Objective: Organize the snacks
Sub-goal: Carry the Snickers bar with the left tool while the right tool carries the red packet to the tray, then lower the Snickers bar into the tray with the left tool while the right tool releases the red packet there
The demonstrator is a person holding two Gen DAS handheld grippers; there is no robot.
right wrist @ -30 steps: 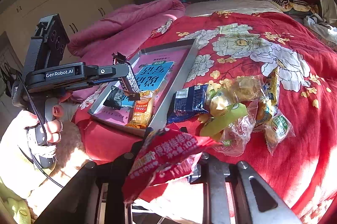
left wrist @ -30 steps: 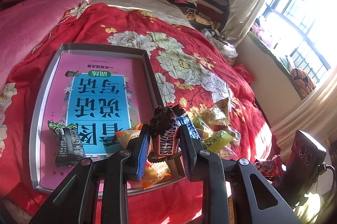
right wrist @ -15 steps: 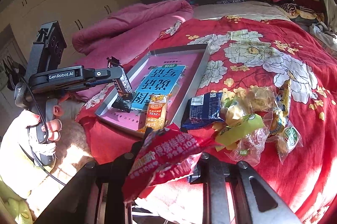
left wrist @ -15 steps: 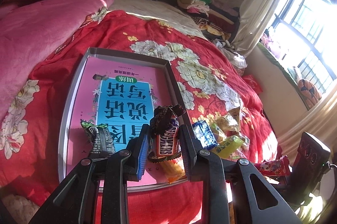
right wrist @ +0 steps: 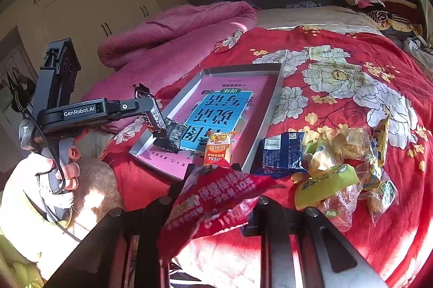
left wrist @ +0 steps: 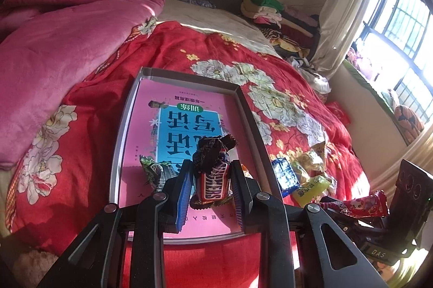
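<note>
My left gripper [left wrist: 211,187] is shut on a Snickers bar [left wrist: 213,174] and holds it above the near end of the grey tray [left wrist: 123,131], which is lined with a pink and blue book. It also shows in the right wrist view [right wrist: 155,120]. A dark green packet [left wrist: 155,173] and an orange rice-cracker packet [right wrist: 219,148] lie in the tray. My right gripper [right wrist: 213,196] is shut on a red snack packet [right wrist: 216,201] near the bed's front edge. A blue packet [right wrist: 281,152] and a pile of yellow snacks [right wrist: 343,160] lie right of the tray.
The tray rests on a red floral bedspread [left wrist: 284,104]. A pink quilt [left wrist: 67,39] is heaped at the left. Folded clothes [left wrist: 270,14] lie at the headboard. A window [left wrist: 400,44] and sill are at the right.
My left gripper with the Snickers bar has moved left, over the tray's near end beside the dark green packet. The right gripper holds the red packet in place.
</note>
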